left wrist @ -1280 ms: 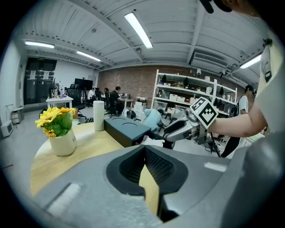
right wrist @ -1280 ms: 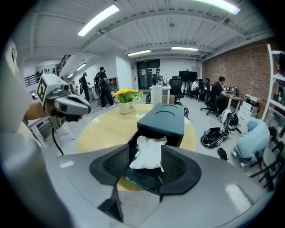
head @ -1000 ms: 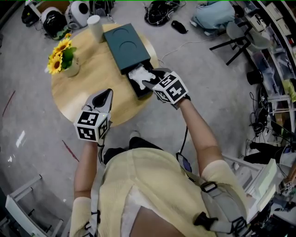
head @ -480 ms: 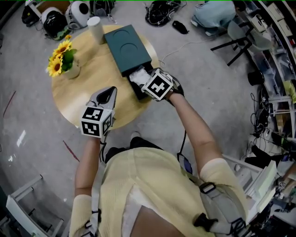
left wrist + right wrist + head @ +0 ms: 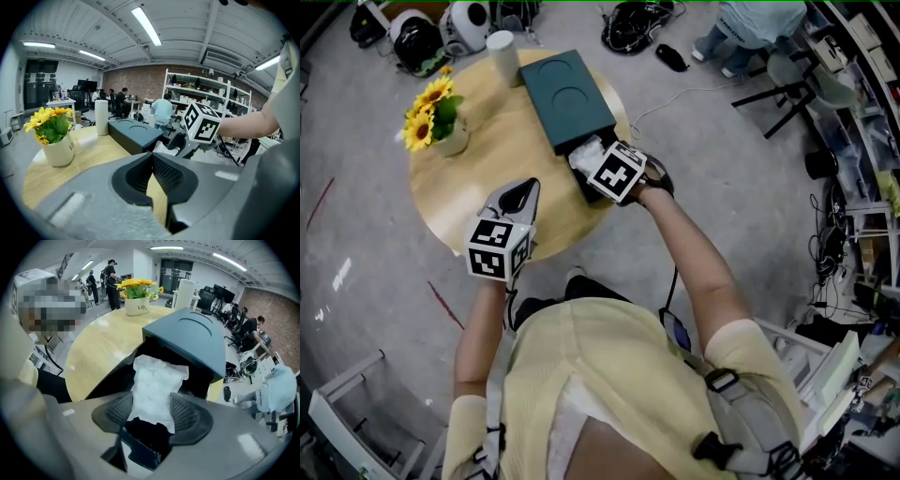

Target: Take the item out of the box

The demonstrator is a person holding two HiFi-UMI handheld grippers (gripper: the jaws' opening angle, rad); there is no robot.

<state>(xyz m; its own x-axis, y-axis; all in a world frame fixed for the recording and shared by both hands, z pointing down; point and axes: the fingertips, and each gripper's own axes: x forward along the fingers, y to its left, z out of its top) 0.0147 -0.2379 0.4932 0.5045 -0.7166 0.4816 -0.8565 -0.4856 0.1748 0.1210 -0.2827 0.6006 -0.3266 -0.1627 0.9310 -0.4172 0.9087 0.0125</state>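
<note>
A dark teal box (image 5: 567, 98) lies on the round wooden table (image 5: 459, 202), its black inner tray pulled out toward me. A white plastic-wrapped item (image 5: 157, 380) lies in that tray. My right gripper (image 5: 152, 411) reaches into the tray from the near end. Its jaws are closing, one on each side of the item, and I see no squeeze on it. In the head view the marker cube hides most of the right gripper (image 5: 598, 161). My left gripper (image 5: 525, 192) hovers over the table's near edge, shut and empty, pointing toward the box (image 5: 133, 133).
A pot of sunflowers (image 5: 439, 117) stands at the table's left. A white cylinder (image 5: 502, 54) stands by the box's far corner. Helmets and bags lie on the floor beyond the table, and chair legs and cables are at the right.
My right gripper has turned over and pushed farther into the tray, so it now straddles the white item. The left gripper has drifted slightly toward the table.
</note>
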